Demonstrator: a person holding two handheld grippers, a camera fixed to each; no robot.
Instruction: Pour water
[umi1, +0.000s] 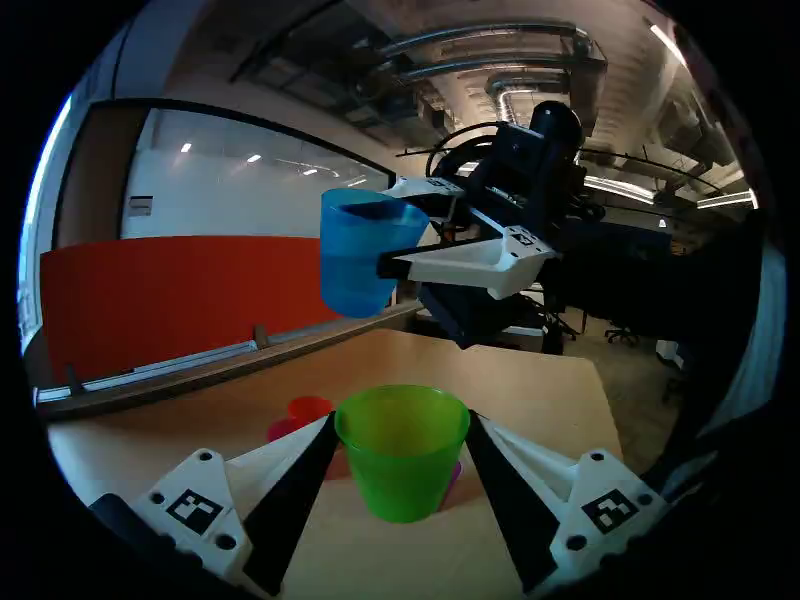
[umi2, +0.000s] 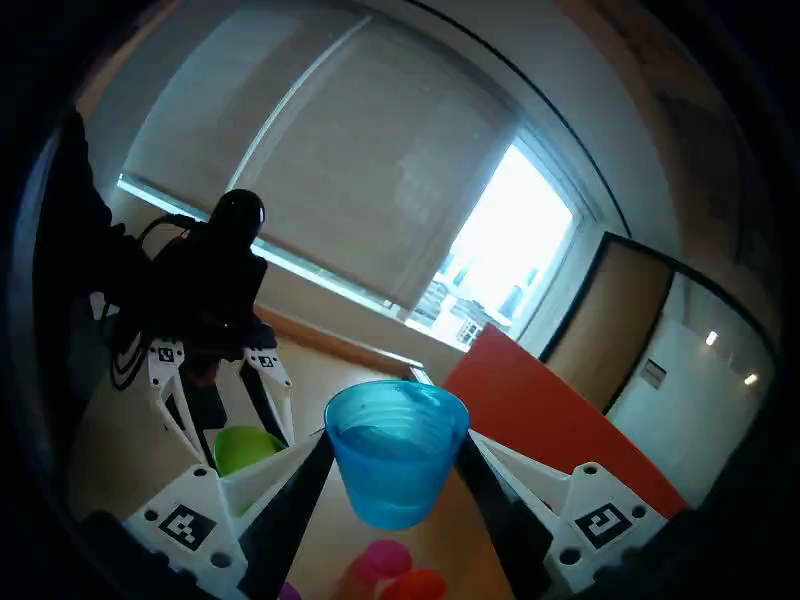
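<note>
Green plastic marks the receiving cup (umi1: 402, 450), which is held at 6 o'clock in the left gripper view between the two fingers of the left gripper (umi1: 400, 422). The fingers are closed to the width of the cup and pressed against its sides. Whether its base rests on the wooden table (umi1: 540, 400) cannot be told. A red cup (umi1: 308, 408) and a pink cup (umi1: 283, 428) are seen just behind it, at about 10 o'clock from it.

The blue cup (umi2: 397, 450) is gripped in the same way by the right gripper (umi2: 397, 440), a finger pressed on either side. It is carried well above the table and kept close to upright. Water is seen inside through the translucent wall, lying roughly level. In the right gripper view the green cup lies at 8 o'clock from the blue one, lower and farther off.

The step in hand is judged to be the approach: the source cup is raised and filled, but no pouring has begun, and no stream is seen. For the next move, the blue cup would need to be brought over the green rim and then tipped slowly towards it, while the green cup is held steady. Whether any water is already in the green cup cannot be told.
</note>
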